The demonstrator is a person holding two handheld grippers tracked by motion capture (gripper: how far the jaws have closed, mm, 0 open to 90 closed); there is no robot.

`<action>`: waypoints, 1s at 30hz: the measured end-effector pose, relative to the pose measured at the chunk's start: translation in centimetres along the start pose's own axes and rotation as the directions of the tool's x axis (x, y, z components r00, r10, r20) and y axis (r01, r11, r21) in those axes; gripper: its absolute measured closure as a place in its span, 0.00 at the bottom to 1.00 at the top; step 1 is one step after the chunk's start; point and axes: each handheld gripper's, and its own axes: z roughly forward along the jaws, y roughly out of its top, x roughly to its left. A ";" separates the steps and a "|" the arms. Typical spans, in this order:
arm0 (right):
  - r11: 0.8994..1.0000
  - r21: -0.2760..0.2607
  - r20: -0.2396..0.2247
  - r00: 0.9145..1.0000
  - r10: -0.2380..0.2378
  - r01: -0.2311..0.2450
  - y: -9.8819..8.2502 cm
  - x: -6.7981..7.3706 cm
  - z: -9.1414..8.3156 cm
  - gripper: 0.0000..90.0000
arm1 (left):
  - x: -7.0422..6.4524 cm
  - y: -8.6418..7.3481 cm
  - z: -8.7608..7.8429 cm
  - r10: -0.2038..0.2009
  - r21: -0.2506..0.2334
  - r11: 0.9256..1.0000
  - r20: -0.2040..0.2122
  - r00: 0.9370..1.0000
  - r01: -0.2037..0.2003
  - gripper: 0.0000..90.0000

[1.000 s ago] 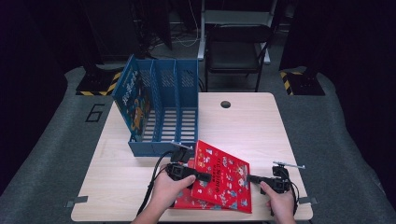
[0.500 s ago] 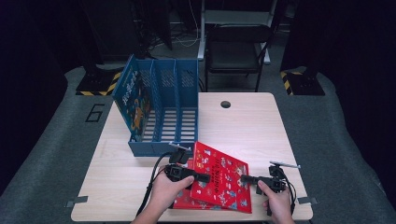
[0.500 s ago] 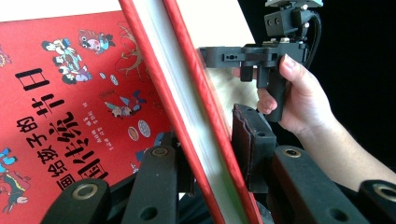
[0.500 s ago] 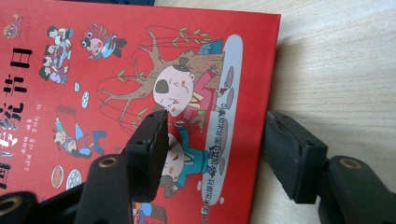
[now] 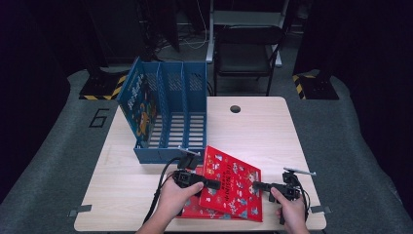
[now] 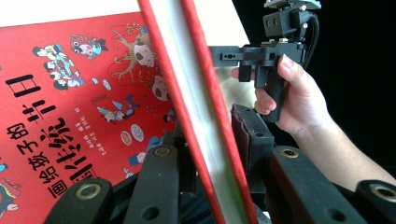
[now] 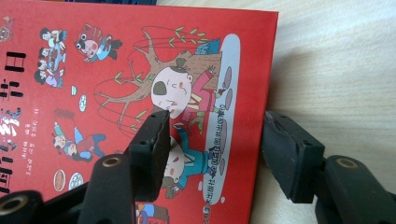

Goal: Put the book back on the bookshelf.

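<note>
The left gripper (image 5: pixel 213 184) pinched the red book's (image 5: pixel 229 187) left edge, tilting it above the table (image 5: pixel 272 131); the right gripper (image 5: pixel 256 185), jaws just widened, straddled its right edge, unclamped.

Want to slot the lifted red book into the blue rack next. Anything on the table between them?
Nothing visible. The book, held in the left tongs, sits just in front of the rack, with only bare table around.

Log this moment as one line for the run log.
left gripper: shut on upper red book | right gripper: jaws just opened, open around book edge | blue file rack: behind
</note>
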 end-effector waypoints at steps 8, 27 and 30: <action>0.998 -0.037 0.026 0.999 -0.042 0.043 0.3 0.5 -0.7 0.48 | -0.1 0.2 -0.1 -0.015 -0.001 1.000 0.029 0.999 0.015 0.84; 0.996 -0.067 0.030 0.998 -0.056 0.058 0.7 1.6 -1.5 0.49 | -0.7 0.6 -1.0 0.016 -0.011 1.000 0.047 0.999 -0.016 0.85; 0.994 -0.077 0.019 0.997 -0.079 0.080 0.9 1.7 -1.6 0.49 | -0.9 0.8 -1.3 0.012 -0.019 1.000 0.049 0.999 -0.011 0.86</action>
